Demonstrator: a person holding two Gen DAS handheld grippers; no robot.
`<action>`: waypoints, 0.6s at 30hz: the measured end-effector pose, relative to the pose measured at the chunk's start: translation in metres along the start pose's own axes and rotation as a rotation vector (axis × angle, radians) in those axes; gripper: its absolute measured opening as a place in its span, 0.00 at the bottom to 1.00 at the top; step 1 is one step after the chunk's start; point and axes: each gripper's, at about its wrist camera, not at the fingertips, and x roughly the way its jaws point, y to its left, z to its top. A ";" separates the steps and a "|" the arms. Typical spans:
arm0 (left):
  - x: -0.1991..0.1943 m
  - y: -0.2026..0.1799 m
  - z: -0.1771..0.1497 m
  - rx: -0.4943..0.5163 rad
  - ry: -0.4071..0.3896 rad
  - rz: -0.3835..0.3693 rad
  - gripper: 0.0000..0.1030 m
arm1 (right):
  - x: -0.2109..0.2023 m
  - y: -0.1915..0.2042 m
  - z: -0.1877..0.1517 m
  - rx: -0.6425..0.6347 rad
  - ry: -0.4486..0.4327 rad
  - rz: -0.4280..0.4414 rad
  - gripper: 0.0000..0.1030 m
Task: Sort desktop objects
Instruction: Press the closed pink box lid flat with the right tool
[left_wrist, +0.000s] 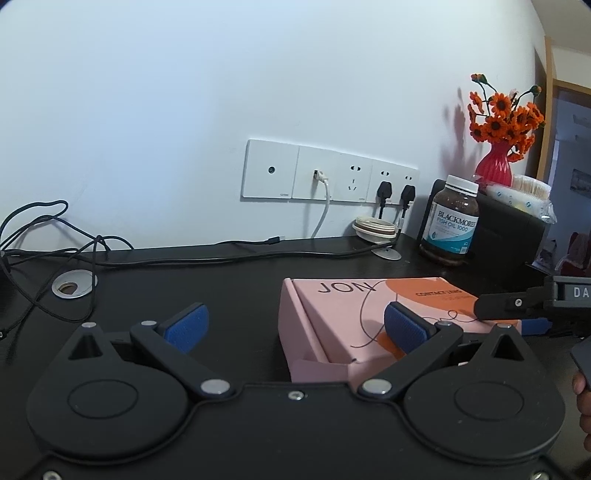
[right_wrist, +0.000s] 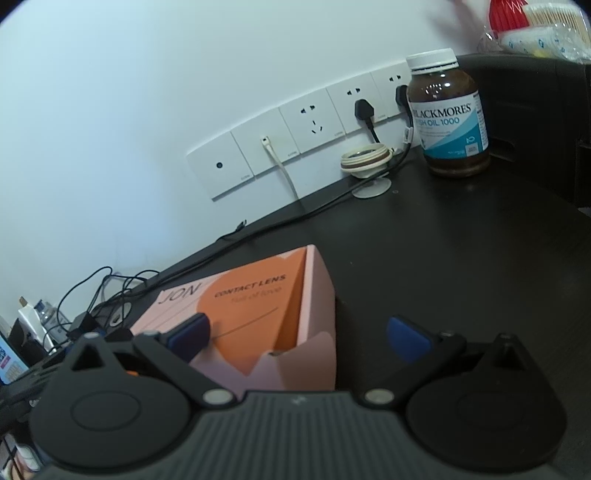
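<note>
Straddling pink box (right_wrist: 258, 317) edge: right claw (right_wrist: 299, 339)

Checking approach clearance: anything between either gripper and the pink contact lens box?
Nothing visible. Both open grippers are at the pink and orange cardboard contact lens box: the left gripper straddles its left edge, the right gripper its right edge. The brown fish oil bottle stands well behind.

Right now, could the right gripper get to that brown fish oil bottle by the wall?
Probably yes. The right gripper stands open, and the fish oil bottle is ahead to its right across bare dark desk. The pink box lies left of that path.
</note>
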 end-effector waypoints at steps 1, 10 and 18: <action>0.000 0.000 0.000 0.000 0.000 0.004 1.00 | 0.000 0.000 0.000 0.000 0.001 -0.001 0.99; 0.002 -0.001 -0.002 0.021 0.002 0.023 1.00 | -0.001 -0.002 -0.003 -0.002 0.005 -0.007 0.99; 0.004 -0.002 -0.002 0.037 0.007 0.033 1.00 | -0.004 -0.006 -0.006 -0.001 0.007 -0.010 0.99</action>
